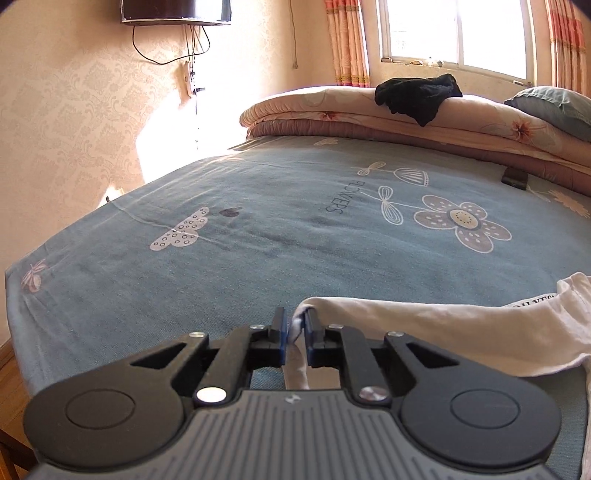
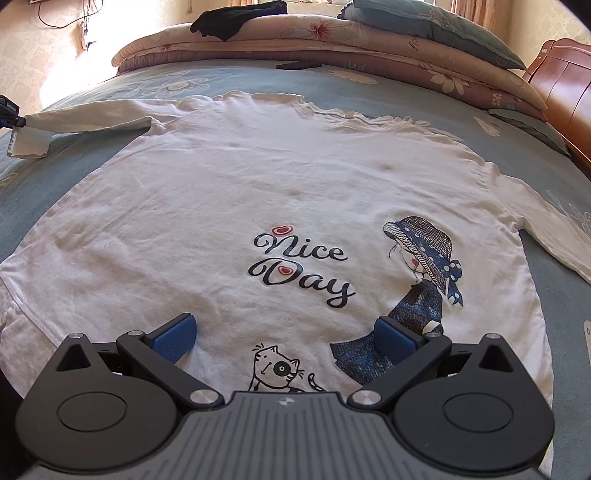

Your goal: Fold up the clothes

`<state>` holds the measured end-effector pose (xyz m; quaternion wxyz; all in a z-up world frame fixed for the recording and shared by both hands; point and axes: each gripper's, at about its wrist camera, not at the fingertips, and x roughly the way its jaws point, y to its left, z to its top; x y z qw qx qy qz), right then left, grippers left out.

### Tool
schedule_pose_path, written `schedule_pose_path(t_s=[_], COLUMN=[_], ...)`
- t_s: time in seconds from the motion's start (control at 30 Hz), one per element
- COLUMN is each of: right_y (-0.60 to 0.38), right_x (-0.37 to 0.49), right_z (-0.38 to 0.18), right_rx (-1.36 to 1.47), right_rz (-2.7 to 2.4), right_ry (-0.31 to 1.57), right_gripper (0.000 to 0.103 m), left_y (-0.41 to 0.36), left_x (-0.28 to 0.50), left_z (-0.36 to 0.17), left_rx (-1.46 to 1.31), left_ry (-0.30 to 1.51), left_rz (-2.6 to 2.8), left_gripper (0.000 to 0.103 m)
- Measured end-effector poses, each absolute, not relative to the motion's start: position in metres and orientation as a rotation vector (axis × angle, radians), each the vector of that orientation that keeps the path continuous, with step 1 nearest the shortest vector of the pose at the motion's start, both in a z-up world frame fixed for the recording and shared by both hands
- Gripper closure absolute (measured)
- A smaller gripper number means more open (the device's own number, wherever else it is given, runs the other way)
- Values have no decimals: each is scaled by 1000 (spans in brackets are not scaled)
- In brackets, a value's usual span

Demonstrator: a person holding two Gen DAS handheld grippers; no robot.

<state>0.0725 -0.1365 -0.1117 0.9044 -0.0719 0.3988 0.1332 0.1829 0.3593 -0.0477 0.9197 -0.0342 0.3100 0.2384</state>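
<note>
The white long-sleeved cotton shirt printed "Nice Day" (image 2: 229, 192) is spread flat on the blue flower-patterned bedsheet (image 1: 229, 258), its sleeve cuff pinched by the closed left gripper (image 1: 295, 326), the right gripper (image 2: 284, 338) held open above the hem, folded pink quilts (image 2: 332, 40) and a black garment (image 1: 417, 94) lying beyond.

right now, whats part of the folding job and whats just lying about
In the job:
white shirt
its sleeve cuff, pinched in the left gripper
right gripper, open over the shirt

Lying about:
black garment
folded quilt
pillow
small dark device
</note>
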Motion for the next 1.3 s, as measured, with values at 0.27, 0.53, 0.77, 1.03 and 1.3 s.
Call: schedule_pose_path(t_s=[0.27,0.53,0.77,1.03,1.3], right_y=[-138,-137,-135,-136,-138], right_x=[73,74,74,73,72], right_z=[-111,-111,-111,-112,-111], right_rx=[-151,-148,-144,-142,-144], right_rz=[278,272,263,259,266], right_ry=[824,824,825,820,817], right_gripper=[0,0,0,0,0], left_y=[358,366,350,265,162], left_x=[175,175,181,213,211], left_z=[-84,-93,-57,-45,-79], left_rx=[-31,-52,-34,108,288], left_ry=[700,743,602,521,638], left_rz=[452,477,445,223,-108], left_gripper=[58,90,94,94,87])
